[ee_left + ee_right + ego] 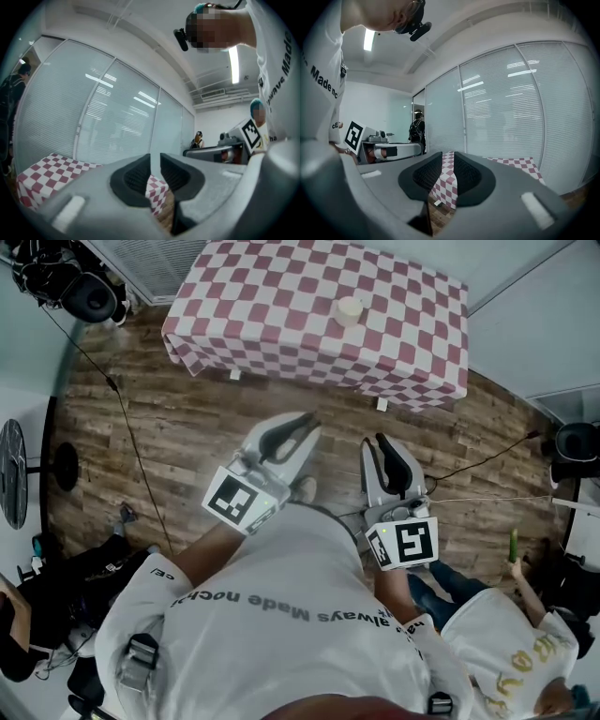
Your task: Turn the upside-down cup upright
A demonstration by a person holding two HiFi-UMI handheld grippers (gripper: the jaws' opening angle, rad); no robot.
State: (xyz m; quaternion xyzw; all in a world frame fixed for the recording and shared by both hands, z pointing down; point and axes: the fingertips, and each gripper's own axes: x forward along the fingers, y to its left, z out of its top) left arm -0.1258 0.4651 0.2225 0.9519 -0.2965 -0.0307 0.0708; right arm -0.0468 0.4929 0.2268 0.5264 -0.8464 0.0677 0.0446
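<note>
The cup [349,310] stands on the table [281,296], on the red-and-white checked cloth, toward the far side and somewhat right of the middle. It is well apart from both grippers, with a stretch of wooden floor [187,427] between the person and the table's near edge. The left gripper [305,421] is held out level in front of the person's chest, its jaws drawn together with only a thin slit between the pads and nothing in them. The right gripper [375,444] is just beside it, closed the same way and just as empty. From here the cup is a small, pale, cream-coloured thing. It is too small to say which end is up or what it is made of, though it looks to me like a light paper or plastic cup. If so, it weighs next to nothing and has thin, smooth walls that will buckle under a hard squeeze and slip under a weak one. On an inverted cup the closed base sits on top and is the stiffest part, so I would take hold across the side wall just below it. The jaws should be opened wide before they go round it and then closed gently. Being so light, it could skid or tip on the cloth at the first touch.
</note>
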